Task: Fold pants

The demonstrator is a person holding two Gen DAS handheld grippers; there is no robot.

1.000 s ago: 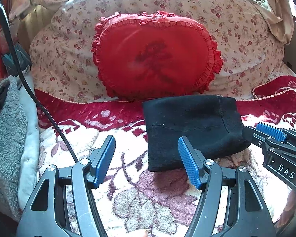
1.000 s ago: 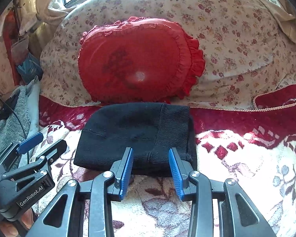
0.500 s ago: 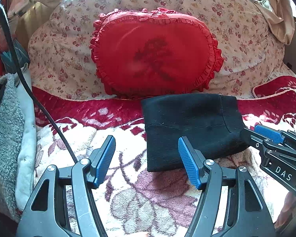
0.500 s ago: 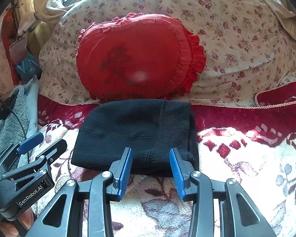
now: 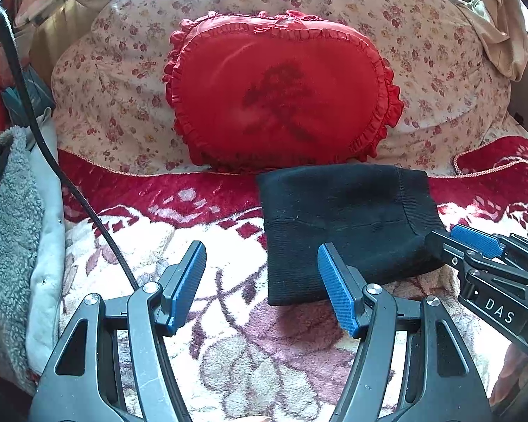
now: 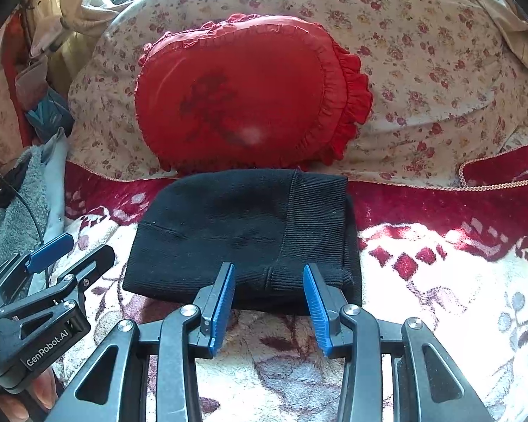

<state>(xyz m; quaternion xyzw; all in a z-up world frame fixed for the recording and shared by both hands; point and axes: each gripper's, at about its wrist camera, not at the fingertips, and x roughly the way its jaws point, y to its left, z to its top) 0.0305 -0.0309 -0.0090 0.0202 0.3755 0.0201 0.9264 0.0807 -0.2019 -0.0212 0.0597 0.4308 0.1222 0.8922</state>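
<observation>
The black knit pants (image 5: 348,225) lie folded into a compact rectangle on the floral blanket (image 5: 250,358), just in front of the red pillow; they also show in the right wrist view (image 6: 243,232). My left gripper (image 5: 262,288) is open and empty, near the pants' front left corner. My right gripper (image 6: 268,302) is open and empty, at the pants' front edge near the ribbed waistband. In the left wrist view the right gripper (image 5: 475,246) sits at the pants' right corner.
A red ruffled pillow (image 5: 281,95) leans on a large floral cushion (image 5: 440,70) behind the pants. A grey fleece garment (image 5: 7,239) and a black cable (image 5: 70,190) lie at the left. A dark red blanket band (image 6: 440,207) runs across.
Both grippers have drawn back slightly toward me from the folded pants. The pants lie where they were. Both grippers stay open.
</observation>
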